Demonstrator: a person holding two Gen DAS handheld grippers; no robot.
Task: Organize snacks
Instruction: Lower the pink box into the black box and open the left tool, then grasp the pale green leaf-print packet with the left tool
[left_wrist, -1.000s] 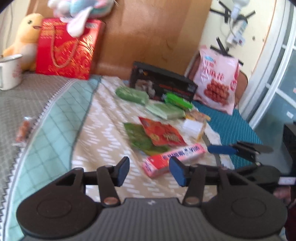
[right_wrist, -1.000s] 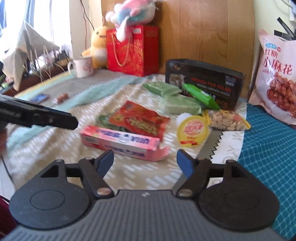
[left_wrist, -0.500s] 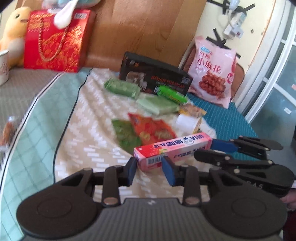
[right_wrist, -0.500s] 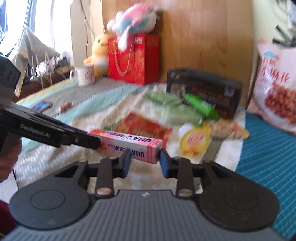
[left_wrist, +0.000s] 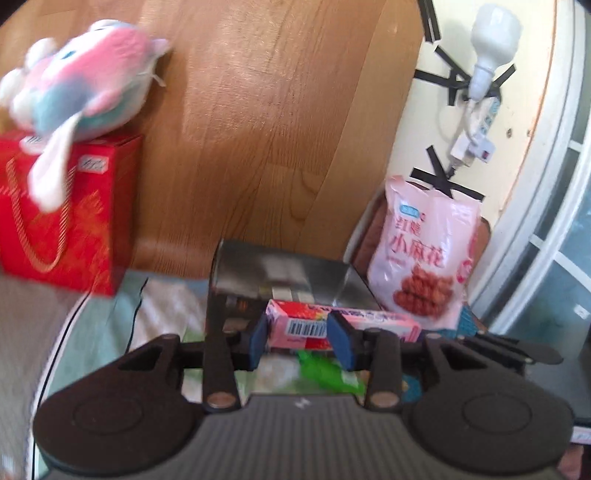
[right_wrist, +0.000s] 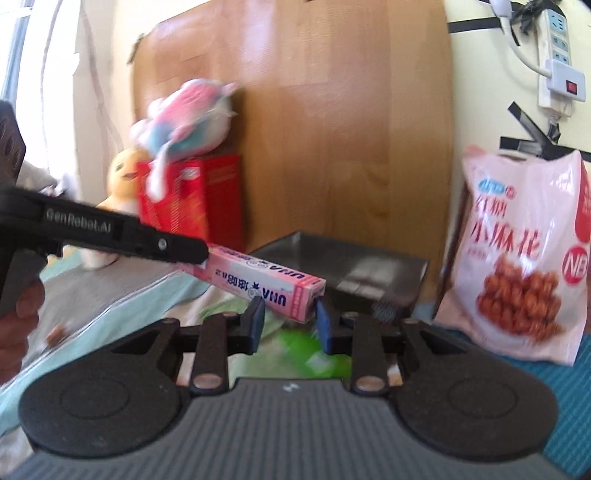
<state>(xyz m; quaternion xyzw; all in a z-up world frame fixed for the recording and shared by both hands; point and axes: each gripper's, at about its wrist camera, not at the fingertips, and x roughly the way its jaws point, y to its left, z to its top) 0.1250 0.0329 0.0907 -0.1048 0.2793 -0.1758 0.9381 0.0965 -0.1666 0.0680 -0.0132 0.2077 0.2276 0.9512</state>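
Left gripper (left_wrist: 297, 338) and right gripper (right_wrist: 289, 320) each clamp one end of the pink candy box (left_wrist: 341, 325), airborne. Black box (right_wrist: 354, 273) ahead, likely the destination. Green packets (right_wrist: 295, 343) not yet sorted.

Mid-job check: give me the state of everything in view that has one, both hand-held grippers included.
Left hand-held gripper: shut on one end of the pink candy box.
Right hand-held gripper: shut on the box's other end.
Pink candy box: lifted off the bedding, closed.
Black box: open at the top, inside hidden.
Pink snack bag: upright, sealed.
Plush toy: lying on the red gift bag.
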